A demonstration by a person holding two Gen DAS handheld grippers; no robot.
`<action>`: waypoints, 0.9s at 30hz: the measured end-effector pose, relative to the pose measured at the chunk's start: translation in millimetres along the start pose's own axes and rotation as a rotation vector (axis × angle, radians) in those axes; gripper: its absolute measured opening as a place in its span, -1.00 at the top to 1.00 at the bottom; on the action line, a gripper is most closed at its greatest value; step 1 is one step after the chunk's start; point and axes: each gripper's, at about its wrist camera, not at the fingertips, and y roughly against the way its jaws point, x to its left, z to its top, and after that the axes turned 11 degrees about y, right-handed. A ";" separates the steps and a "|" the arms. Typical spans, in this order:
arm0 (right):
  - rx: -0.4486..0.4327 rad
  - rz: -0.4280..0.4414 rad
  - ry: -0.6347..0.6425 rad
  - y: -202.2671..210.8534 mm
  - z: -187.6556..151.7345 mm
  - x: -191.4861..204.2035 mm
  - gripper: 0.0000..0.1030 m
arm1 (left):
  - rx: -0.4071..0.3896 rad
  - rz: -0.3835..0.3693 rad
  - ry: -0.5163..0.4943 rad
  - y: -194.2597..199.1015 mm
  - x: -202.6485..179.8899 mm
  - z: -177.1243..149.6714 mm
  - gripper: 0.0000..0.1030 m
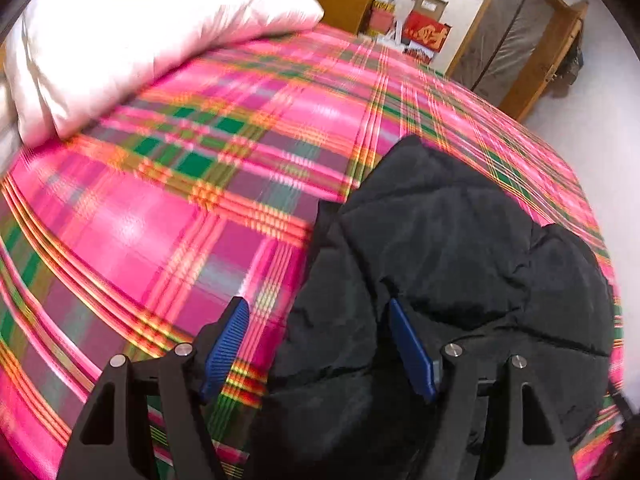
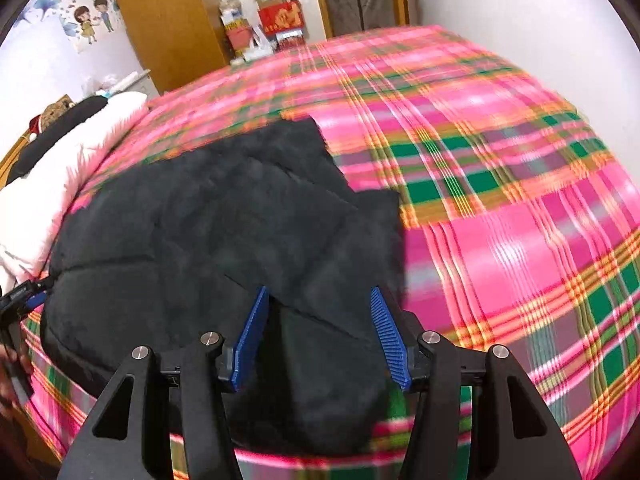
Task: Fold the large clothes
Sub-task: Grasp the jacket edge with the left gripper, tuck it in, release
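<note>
A black quilted puffer jacket [image 2: 208, 232] lies on the pink plaid bed sheet [image 2: 500, 240], partly folded over itself. In the left wrist view the jacket [image 1: 452, 248] fills the lower right. My left gripper [image 1: 318, 308] is open above the jacket's left edge, its blue pads [image 1: 228, 344] apart and holding nothing. My right gripper [image 2: 318, 296] is open above the jacket's near right part, its blue pads [image 2: 388, 336] apart and empty. The other gripper's blue tip [image 2: 24, 300] shows at the far left of the right wrist view.
A white duvet [image 1: 132, 40] with a black pillow [image 2: 56, 132] lies along the bed's left side. A wooden wardrobe [image 2: 168, 24], stacked red boxes [image 2: 276, 20] and a wooden-framed door [image 1: 516, 36] stand beyond the bed. A white wall [image 2: 540, 20] borders the right.
</note>
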 end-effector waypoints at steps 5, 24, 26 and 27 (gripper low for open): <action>0.030 0.030 -0.040 -18.2 -5.4 -12.4 -0.34 | 0.024 -0.023 0.004 -11.5 4.3 -3.4 -0.46; -0.004 -0.009 -0.005 -1.6 -22.8 4.0 -0.34 | -0.013 0.016 -0.145 5.0 -29.3 -24.7 -0.36; -0.005 -0.008 -0.008 -1.9 -22.8 3.0 -0.34 | -0.020 0.025 -0.162 4.8 -31.8 -24.4 -0.36; -0.005 -0.005 -0.013 -2.1 -22.9 2.0 -0.34 | -0.022 0.026 -0.164 4.6 -31.9 -24.3 -0.36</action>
